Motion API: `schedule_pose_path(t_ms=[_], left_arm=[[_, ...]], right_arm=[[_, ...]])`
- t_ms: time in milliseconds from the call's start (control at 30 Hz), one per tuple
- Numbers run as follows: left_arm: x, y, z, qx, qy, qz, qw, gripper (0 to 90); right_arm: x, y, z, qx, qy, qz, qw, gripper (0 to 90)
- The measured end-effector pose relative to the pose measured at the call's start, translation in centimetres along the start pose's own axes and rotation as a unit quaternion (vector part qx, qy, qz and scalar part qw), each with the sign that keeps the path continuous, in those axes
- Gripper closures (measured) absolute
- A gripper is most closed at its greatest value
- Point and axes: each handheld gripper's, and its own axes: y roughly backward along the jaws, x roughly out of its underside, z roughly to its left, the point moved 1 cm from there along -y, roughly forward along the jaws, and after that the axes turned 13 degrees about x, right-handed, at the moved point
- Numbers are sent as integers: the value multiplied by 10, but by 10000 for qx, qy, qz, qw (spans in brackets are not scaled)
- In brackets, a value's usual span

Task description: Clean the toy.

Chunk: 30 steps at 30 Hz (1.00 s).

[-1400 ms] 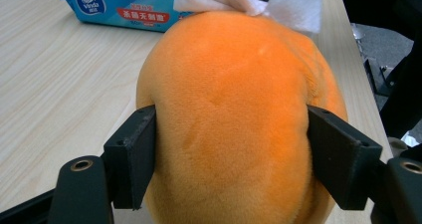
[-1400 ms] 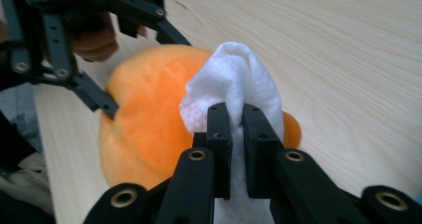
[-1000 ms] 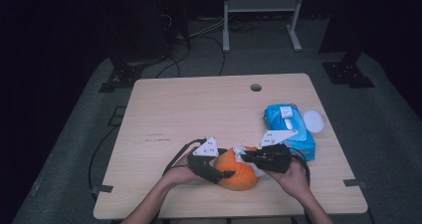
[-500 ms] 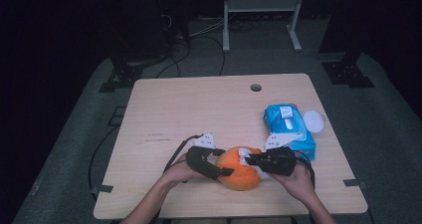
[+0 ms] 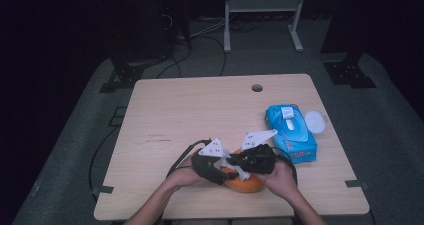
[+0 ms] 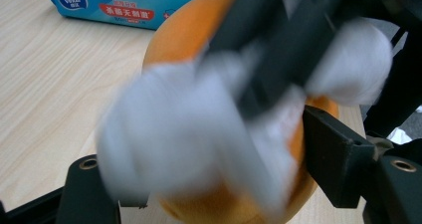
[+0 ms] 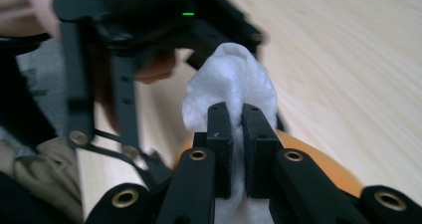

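Note:
An orange fruit (image 5: 246, 185) sits near the table's front edge, and my left gripper (image 5: 216, 169) is shut on it from the left. In the left gripper view the orange (image 6: 189, 30) sits between my left gripper's (image 6: 204, 144) two black jaws. My right gripper (image 5: 244, 163) comes from the right, shut on a white wipe (image 7: 234, 79) that it presses on top of the orange (image 7: 323, 171). The right gripper's (image 7: 236, 112) jaws pinch the wipe tightly. The wipe (image 6: 174, 129) is blurred in the left gripper view.
A blue pack of wet wipes (image 5: 291, 133) lies to the right on the wooden table (image 5: 200, 110), with a white round lid (image 5: 315, 121) beside it. A small hole (image 5: 257, 88) is near the table's far edge. The person's hands hold both grippers at the front.
Both grippers and the orange have shifted slightly toward the table's front edge. The wipe is moving across the orange.

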Motion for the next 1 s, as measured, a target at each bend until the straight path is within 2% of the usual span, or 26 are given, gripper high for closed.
schedule_pose_path(t_ms=[167,233,267,333,400,500,600,667,767,800,867,900,967,1000], left_arm=[[3,1,2,65,53,-42,10000,282],[4,2,3,151,100,-100,9998,247],[3,2,4,267,140,-162,9994,213],[2,2,5,486,272,-312,9980,155],[2,5,7,620,471,-454,9959,111],[5,2,7,728,588,-317,9951,71],[8,-8,6,843,610,-113,9945,52],[8,-10,4,840,575,-93,9948,66],[3,-1,-1,681,229,-195,9972,317],[0,3,-3,600,45,-241,9979,360],[-8,9,-7,277,-338,-453,9980,381],[-11,14,-7,125,-528,-540,9971,384],[-14,19,-7,-93,-759,-687,9947,383],[-14,20,-7,-238,-908,-674,9933,380]], right_arm=[[16,19,-29,348,-425,-49,9985,830],[26,24,-36,288,-609,-48,9977,830],[31,26,-36,208,-656,-55,9976,830],[38,28,-33,115,-659,-65,9977,831],[44,30,-29,18,-654,-112,9978,832],[47,34,-19,-86,-555,-136,9983,833],[50,36,-13,-119,-470,-150,9987,833],[51,35,-10,-144,-492,-169,9985,833],[47,40,-10,-89,-508,-211,9984,832],[43,43,-10,-85,-486,-244,9985,832],[35,52,-10,47,-404,-356,9985,832],[31,56,-10,129,-369,-425,9983,832],[24,59,-10,284,-306,-556,9976,832],[20,60,-11,316,-310,-611,9972,831]])
